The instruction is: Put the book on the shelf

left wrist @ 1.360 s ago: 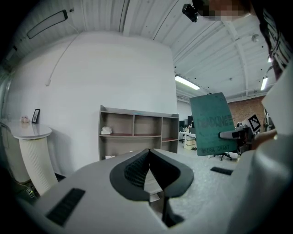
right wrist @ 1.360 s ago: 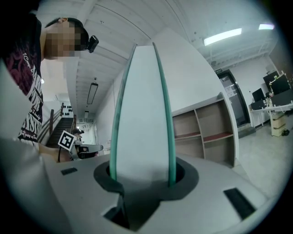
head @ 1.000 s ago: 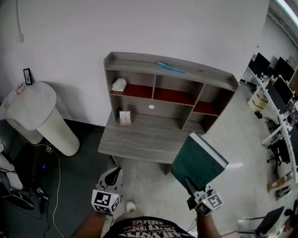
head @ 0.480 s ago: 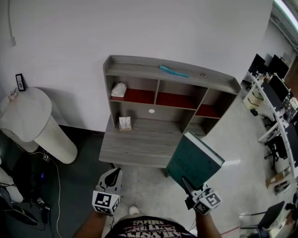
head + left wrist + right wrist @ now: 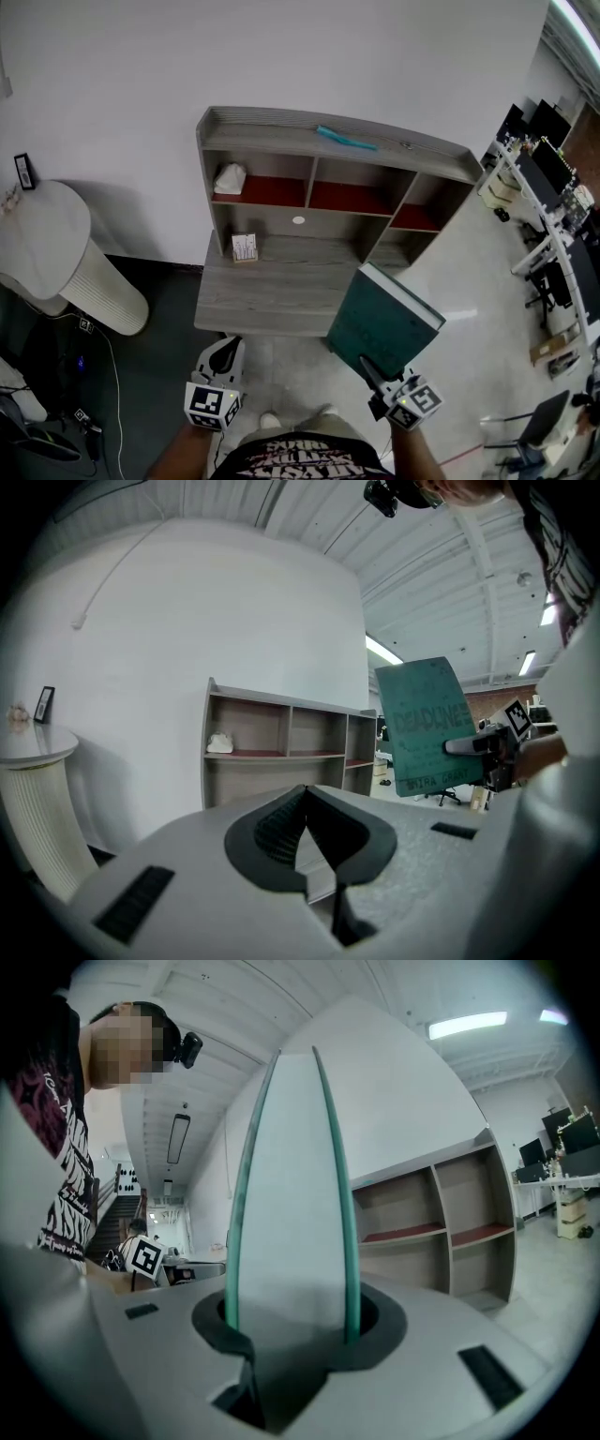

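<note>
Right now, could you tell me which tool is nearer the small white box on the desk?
Left. The left tool is almost straight in front of the box; the right tool, clamping the green book, is farther right.

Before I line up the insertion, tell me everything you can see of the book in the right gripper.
The book is a thick, closed hardcover with teal-green covers, dark lettering on the front and a white page block. The right gripper clamps it near a lower corner, one jaw on each cover, with the page edges facing that gripper's camera. It hangs tilted in the air in front of the shelf unit, touching nothing else.
</note>
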`<state>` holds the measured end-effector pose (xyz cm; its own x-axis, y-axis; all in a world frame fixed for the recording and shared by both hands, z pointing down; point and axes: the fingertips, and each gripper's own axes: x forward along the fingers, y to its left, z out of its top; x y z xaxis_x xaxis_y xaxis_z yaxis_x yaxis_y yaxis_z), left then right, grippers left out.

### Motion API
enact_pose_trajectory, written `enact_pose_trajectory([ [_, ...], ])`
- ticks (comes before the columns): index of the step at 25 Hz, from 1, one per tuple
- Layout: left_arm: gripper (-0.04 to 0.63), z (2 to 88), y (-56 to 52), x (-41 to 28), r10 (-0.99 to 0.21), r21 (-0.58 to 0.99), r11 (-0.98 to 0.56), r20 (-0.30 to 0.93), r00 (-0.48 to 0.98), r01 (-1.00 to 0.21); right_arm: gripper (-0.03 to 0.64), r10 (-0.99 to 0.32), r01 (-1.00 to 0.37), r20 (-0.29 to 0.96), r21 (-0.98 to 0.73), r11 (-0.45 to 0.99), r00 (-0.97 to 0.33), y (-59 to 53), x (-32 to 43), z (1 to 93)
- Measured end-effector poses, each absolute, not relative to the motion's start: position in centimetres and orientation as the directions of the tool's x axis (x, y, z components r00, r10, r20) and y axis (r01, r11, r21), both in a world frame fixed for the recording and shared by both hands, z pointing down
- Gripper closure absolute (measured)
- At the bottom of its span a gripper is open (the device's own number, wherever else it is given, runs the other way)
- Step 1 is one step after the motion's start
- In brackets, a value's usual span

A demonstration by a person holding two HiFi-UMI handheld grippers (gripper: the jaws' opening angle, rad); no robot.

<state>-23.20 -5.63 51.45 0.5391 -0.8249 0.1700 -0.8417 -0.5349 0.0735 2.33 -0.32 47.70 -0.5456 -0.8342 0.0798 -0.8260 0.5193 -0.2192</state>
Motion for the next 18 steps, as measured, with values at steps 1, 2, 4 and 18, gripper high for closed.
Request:
enact_pose_trajectory([
  [1,0.591,51.6,-5.7,-23.0,-0.821,0.072,-0.541,0.172,0.545,-0.838,0.451,-0.833,-0.826,0.085,-0.220,0.519,-0.547,-0.4,2.5,48.0],
  [2,0.591,51.7,-5.8,-22.8,-0.817,0.070,-0.546,0.176,0.549,-0.835,0.451,-0.832,-0.825,0.088,-0.226,0.518,-0.547,-0.4,2.6,48.3],
  [4,0.591,51.7,-5.9,-22.3,-0.811,0.066,-0.553,0.187,0.554,-0.831,0.451,-0.833,-0.819,0.081,-0.255,0.514,-0.548,-0.7,2.8,48.6],
  [18,0.591,52.2,-9.3,-16.7,-0.803,0.054,-0.555,0.228,0.551,-0.830,0.451,-0.799,-0.767,0.071,-0.341,0.544,-0.598,-6.0,6.8,49.9],
])
